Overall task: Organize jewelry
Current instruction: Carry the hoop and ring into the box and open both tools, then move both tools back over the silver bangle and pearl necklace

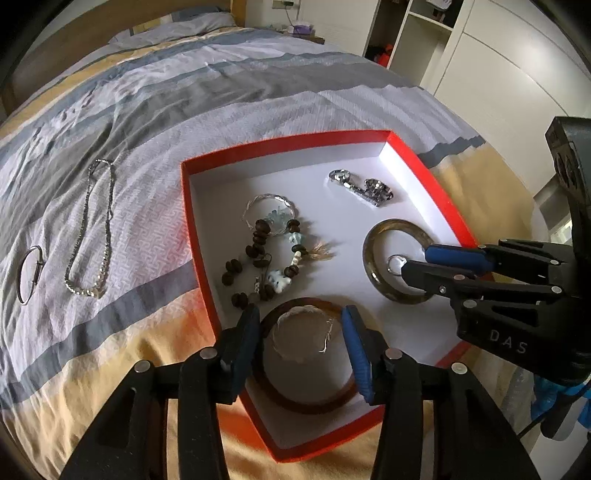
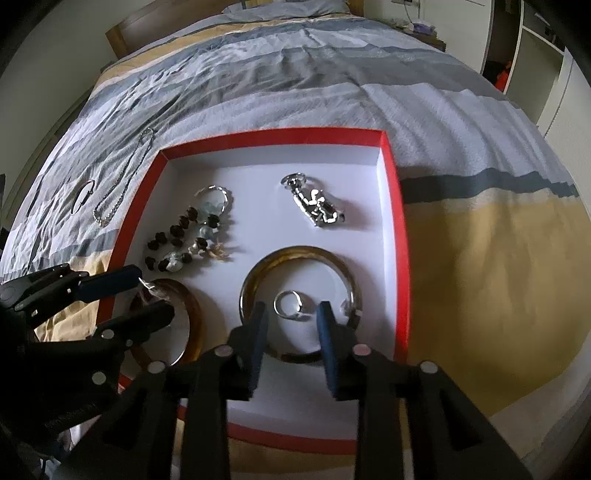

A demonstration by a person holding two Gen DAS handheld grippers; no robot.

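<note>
A red box (image 1: pixel 439 192) with a white floor lies on the bed (image 1: pixel 155 122). In it are a beaded bracelet (image 1: pixel 266 254), a silver charm (image 1: pixel 365 186), an olive bangle (image 1: pixel 373 273) with a small silver ring (image 2: pixel 290 304) inside it, and a brown bangle (image 1: pixel 314 404) with a thin silver chain (image 1: pixel 303 334) inside. My left gripper (image 1: pixel 301 332) is open above the brown bangle and chain. My right gripper (image 2: pixel 291 323) is open just over the silver ring. A silver necklace (image 1: pixel 92 229) and a thin bangle (image 1: pixel 29 273) lie on the bed left of the box.
The striped grey and yellow bedspread (image 2: pixel 480 240) surrounds the box (image 2: pixel 400 258). A headboard (image 2: pixel 147 26) stands at the far end. White wardrobe shelves (image 1: pixel 424 37) stand at the right.
</note>
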